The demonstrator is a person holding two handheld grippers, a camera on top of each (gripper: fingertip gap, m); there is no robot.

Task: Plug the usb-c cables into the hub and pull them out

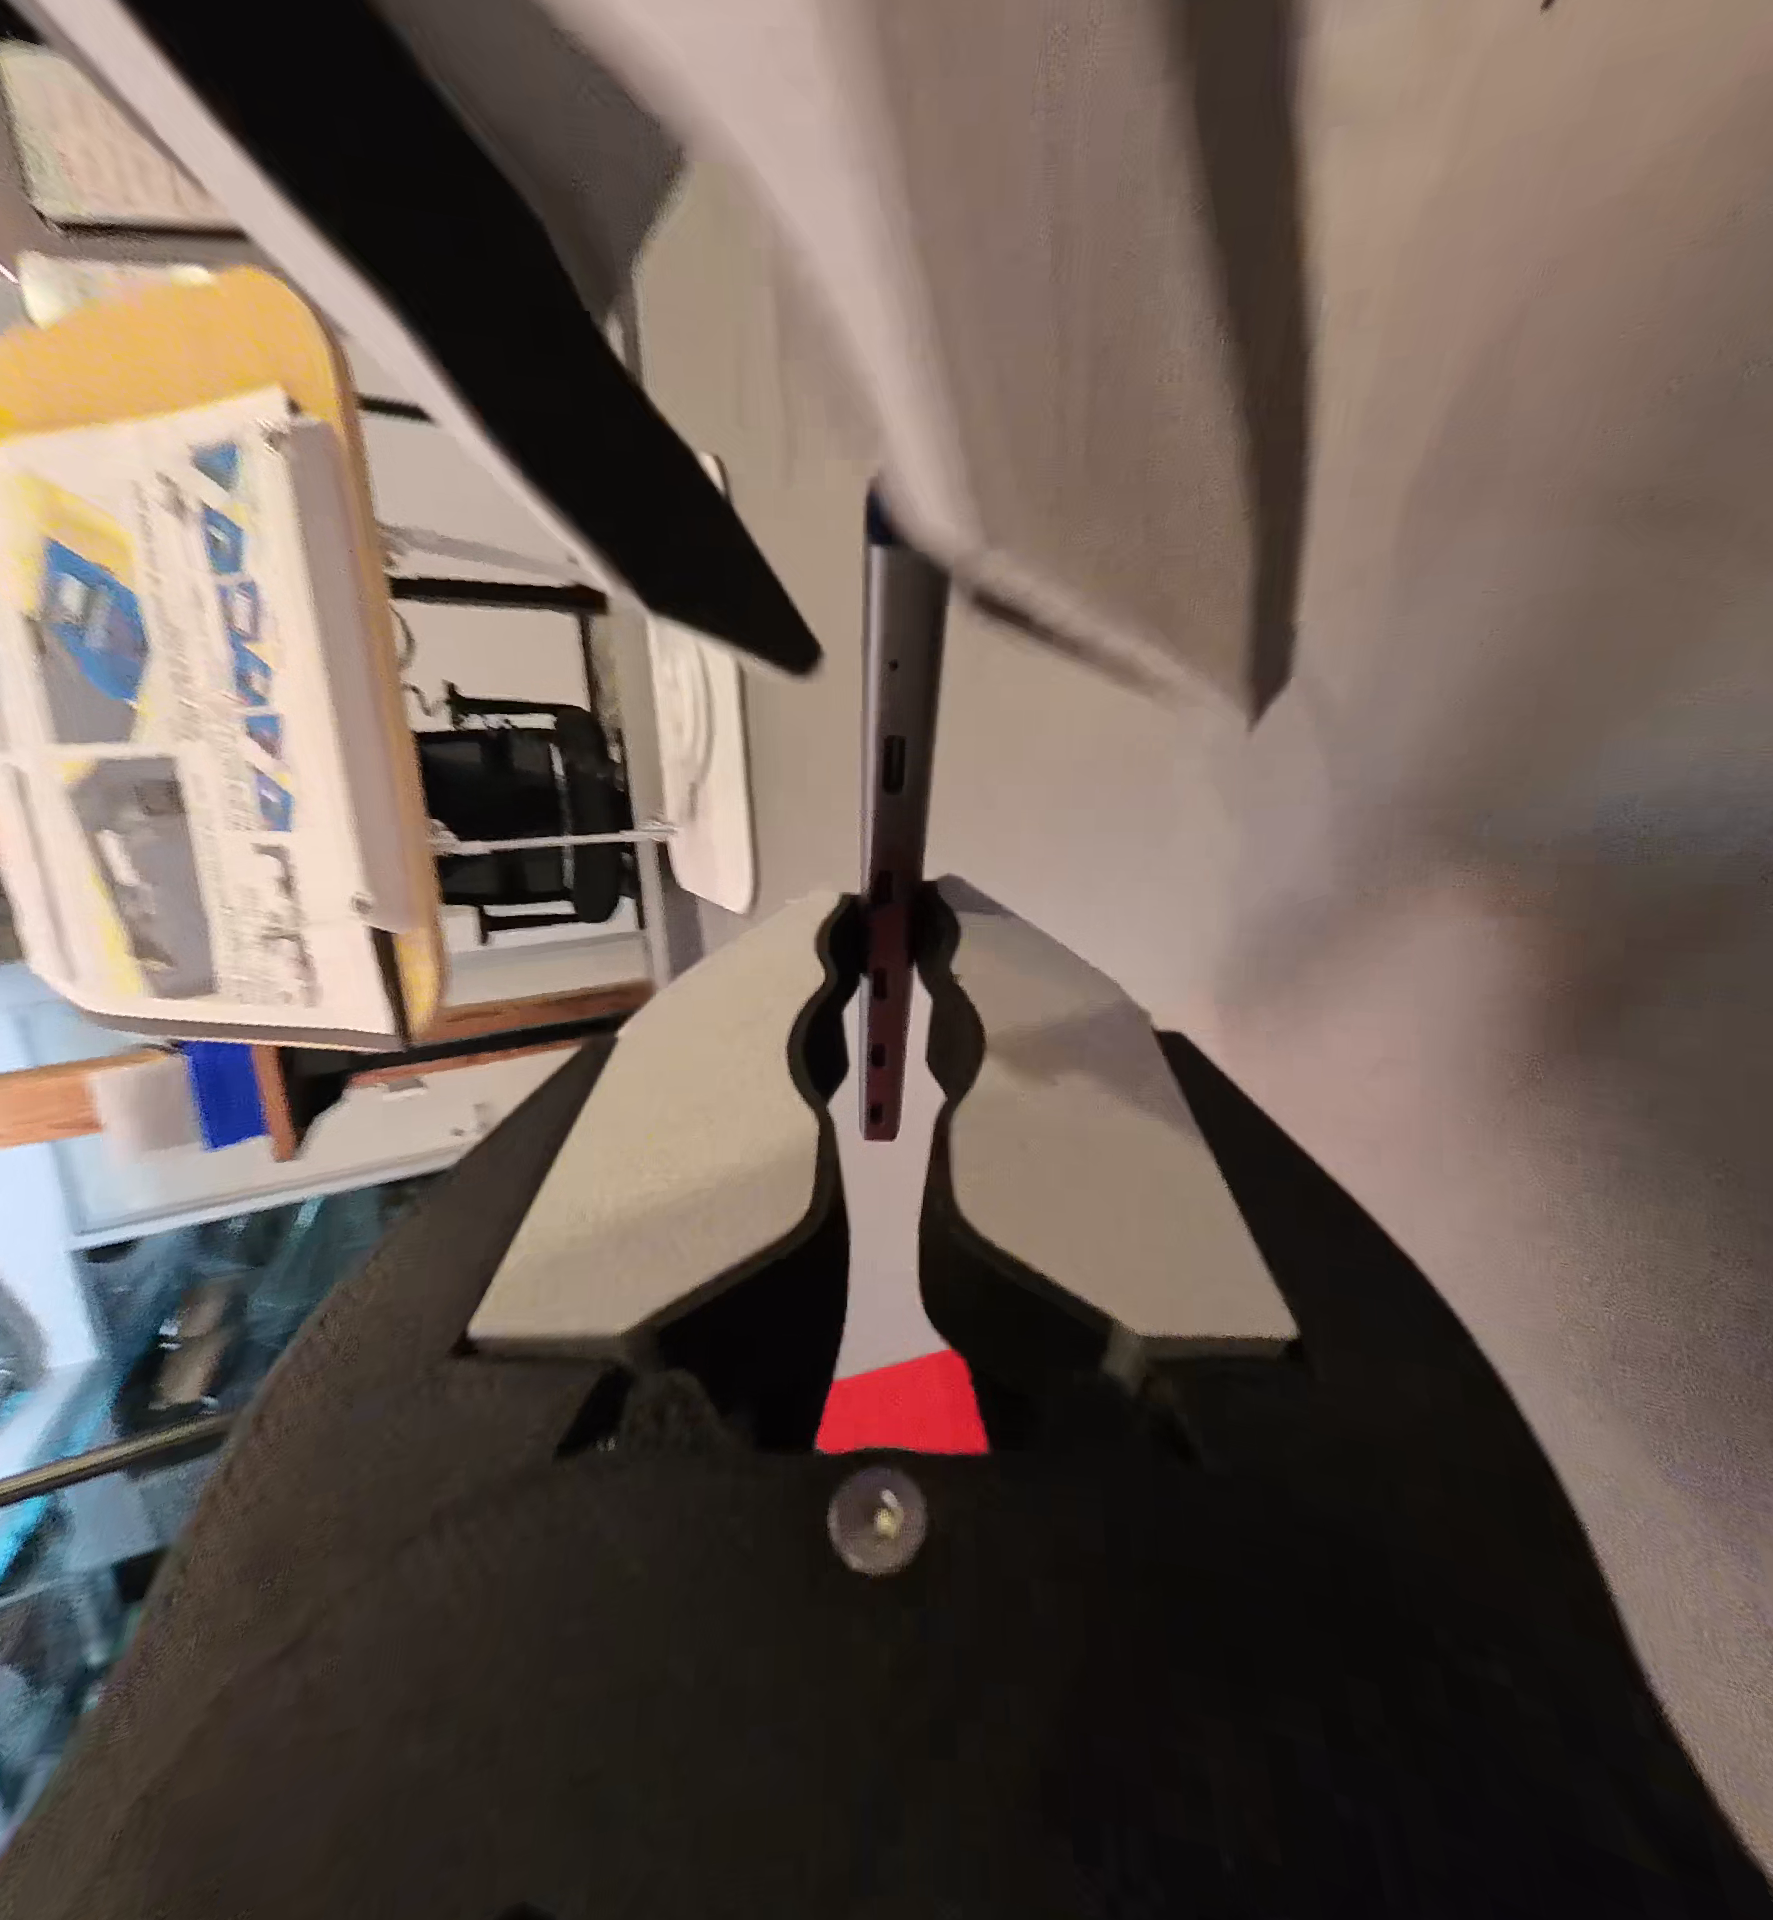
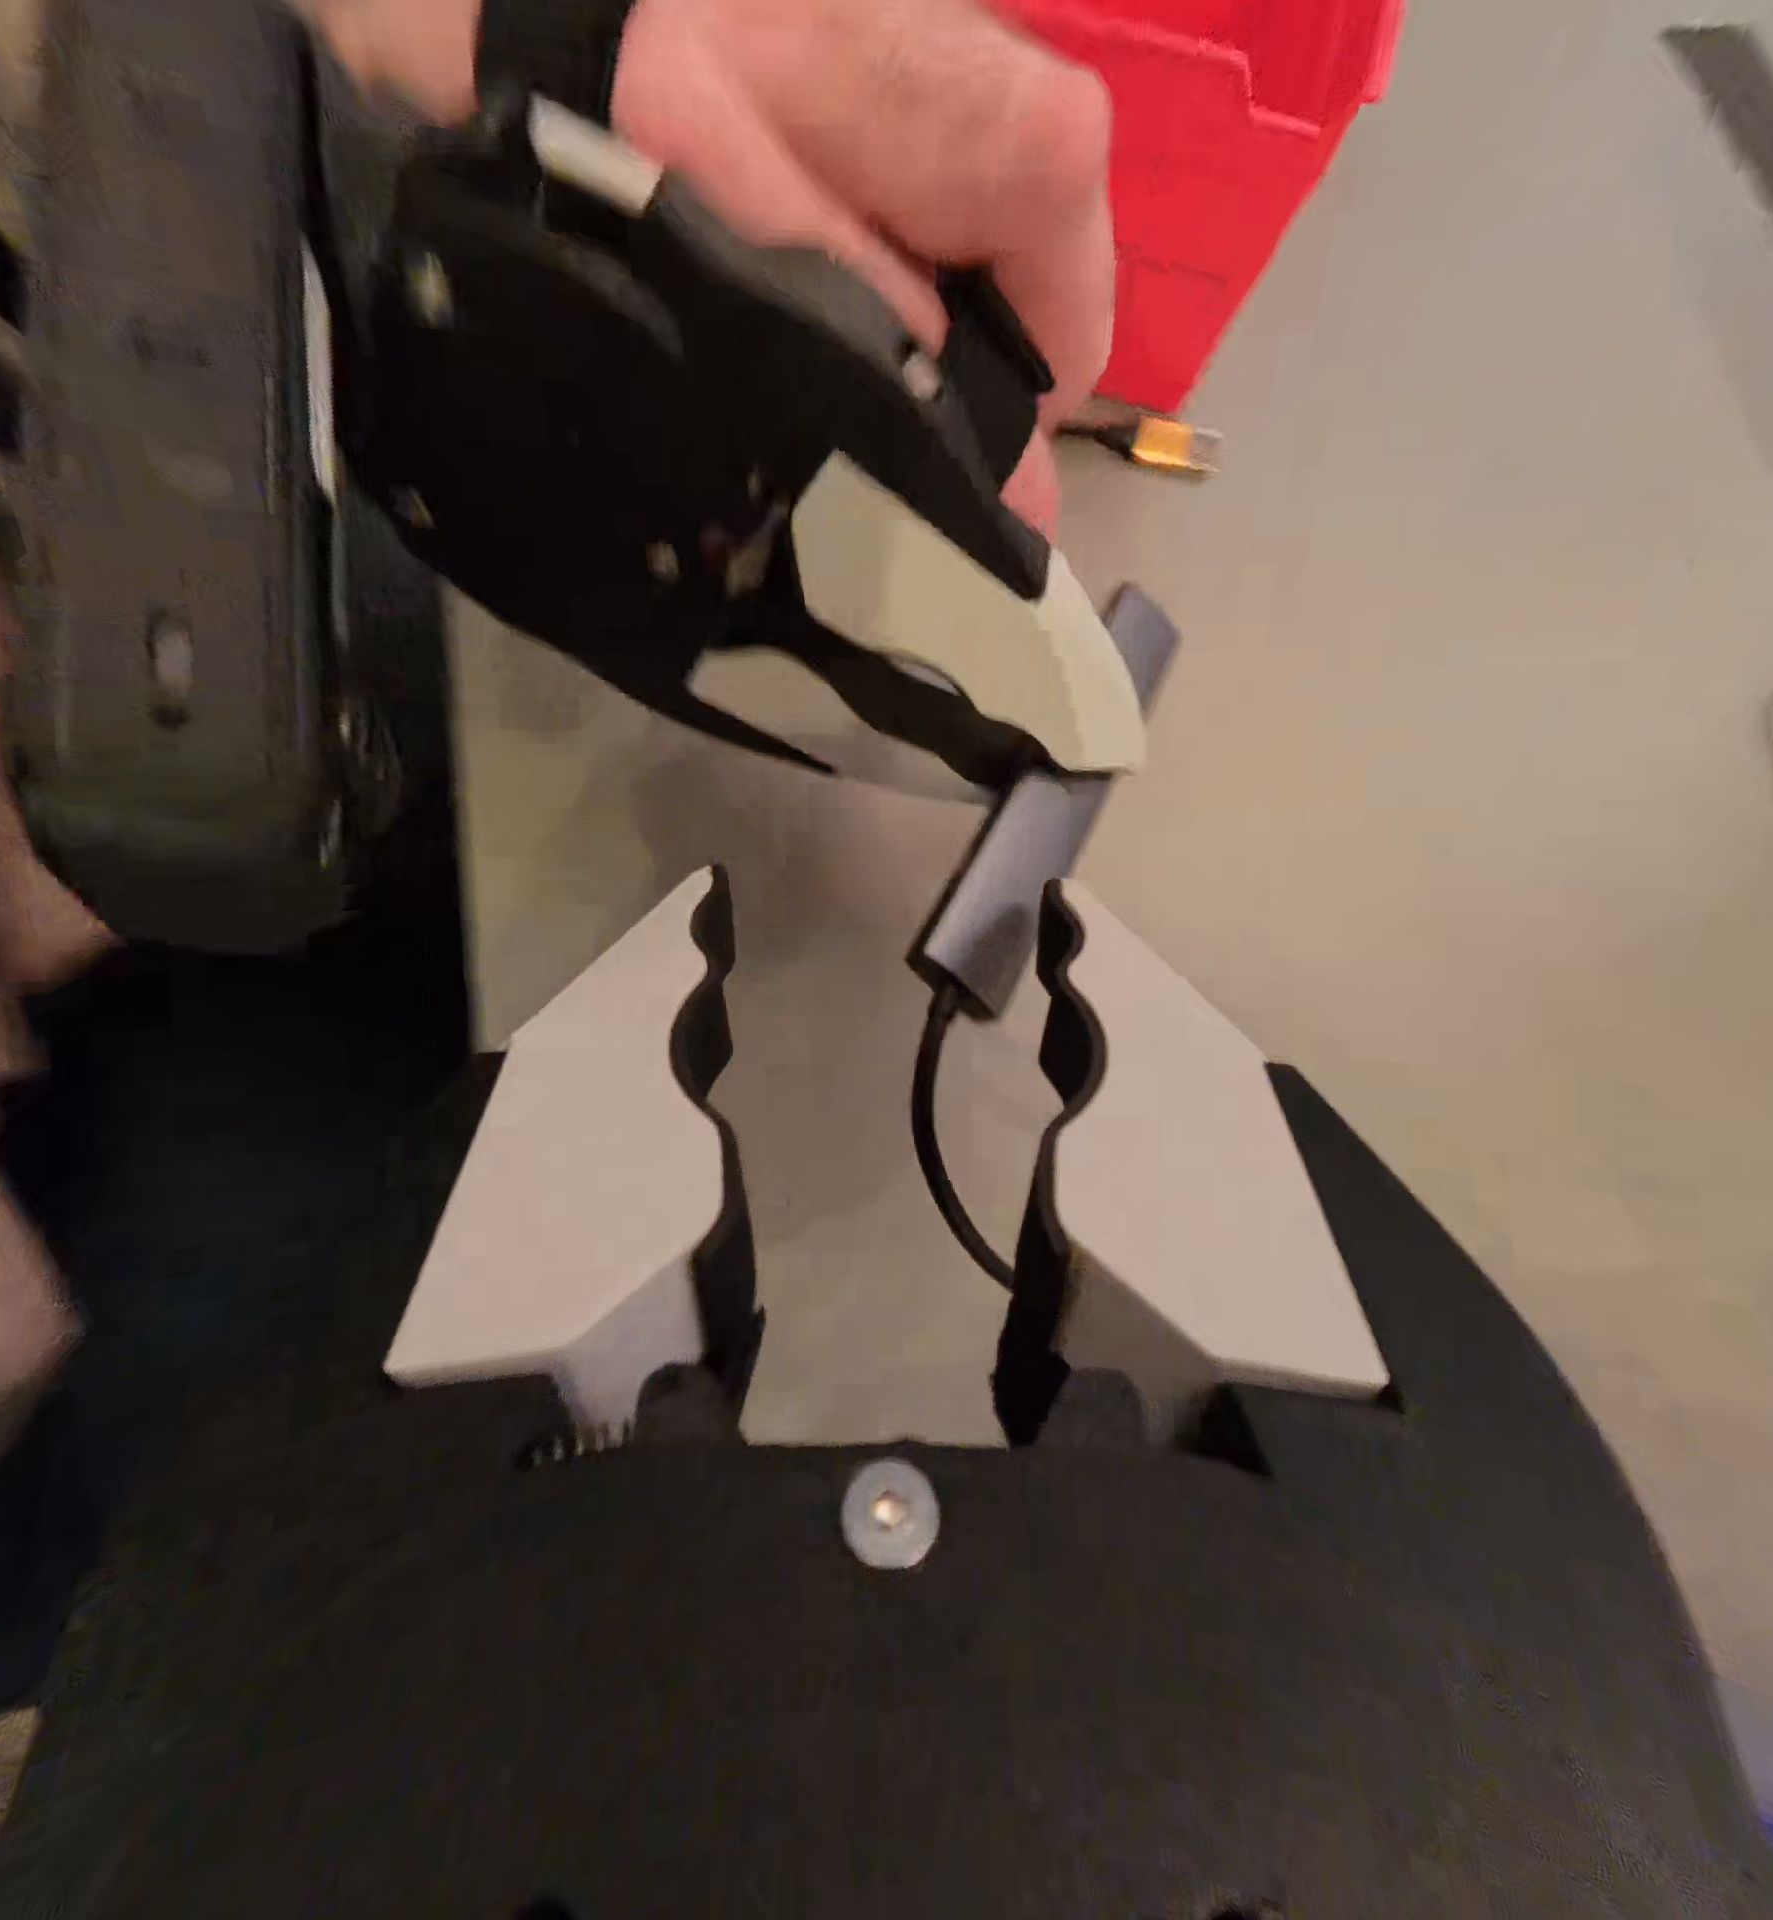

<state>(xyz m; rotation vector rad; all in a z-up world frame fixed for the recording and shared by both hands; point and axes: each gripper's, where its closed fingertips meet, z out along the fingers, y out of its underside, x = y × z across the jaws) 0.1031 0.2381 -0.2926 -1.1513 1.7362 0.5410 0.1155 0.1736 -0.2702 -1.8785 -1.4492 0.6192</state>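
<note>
From the left wrist view, the left gripper [image 1: 890, 914] has its fingers closed on a slim grey USB-C hub [image 1: 894, 831], held edge-on and lifted clear of the pale surface [image 1: 1484, 935], its row of small ports facing the camera. No cable is plugged into any port that shows. The other gripper's fingers fill the blurred upper part of the view, just past the hub's far end. To the left sits an open yellow-and-white printed cardboard box [image 1: 175, 665]; what it holds cannot be made out. From the right wrist view, the right gripper [image 2: 887, 935] has its fingers apart and holds nothing. The hub [image 2: 1007, 883] hangs tilted between them, close to the right-hand finger, its own short black lead [image 2: 939, 1132] curving down and away. A hand [image 2: 861, 156] holds the left gripper [image 2: 1058, 764] above it. A red bin [image 2: 1225, 187] stands behind, contents hidden, with a yellow-tipped connector [image 2: 1162, 442] lying on the surface beside it. Likely step — steadying the hub before the first plug-in; next, the free gripper must fetch a cable end and line it up with a port.
</note>
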